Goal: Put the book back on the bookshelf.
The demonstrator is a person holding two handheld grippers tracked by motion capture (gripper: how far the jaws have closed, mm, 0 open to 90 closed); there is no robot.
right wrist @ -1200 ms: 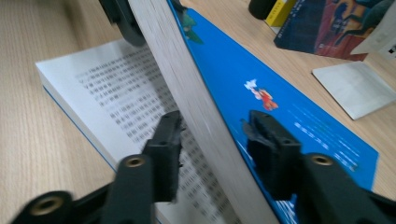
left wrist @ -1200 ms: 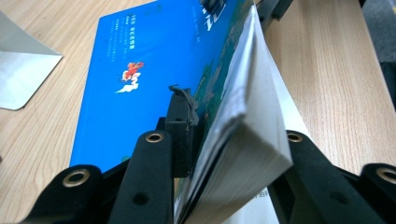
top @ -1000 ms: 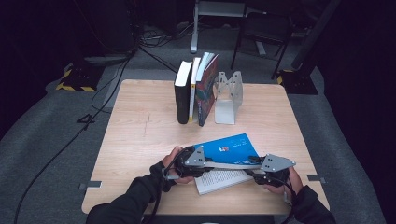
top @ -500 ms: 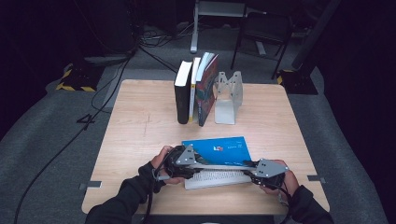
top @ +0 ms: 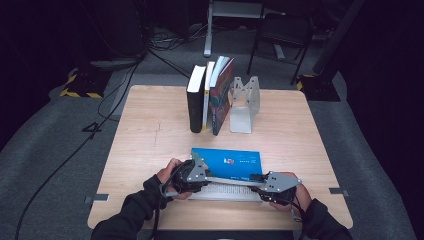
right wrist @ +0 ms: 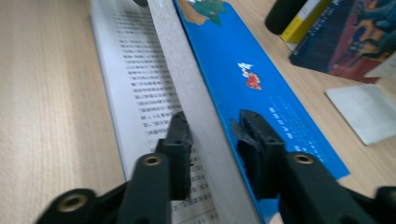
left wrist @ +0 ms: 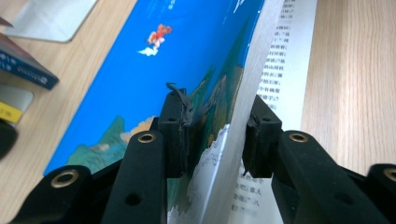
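A blue-covered book [top: 227, 161] stands tilted on its long edge near the table's front, with one printed leaf [top: 225, 191] lying flat toward me. My left gripper [top: 206, 176] holds its left end. In the left gripper view the jaws [left wrist: 217, 126] have just been closing and the pads press the blue cover [left wrist: 140, 70] and the page block. My right gripper [top: 256, 178] is at the book's right end. Its jaws [right wrist: 212, 135] have just been opening and straddle the page block [right wrist: 187, 79] and the blue cover [right wrist: 243, 56], close on both sides.
Three upright books [top: 207, 97] lean against a metal bookend [top: 245, 102] at the back middle of the wooden table [top: 150, 130]. Cables and chair legs lie on the dark floor beyond the far edge.
The book has swung from slanted to parallel with the table's front edge and stands more upright. Both hands have shifted slightly toward me and apart along its ends.
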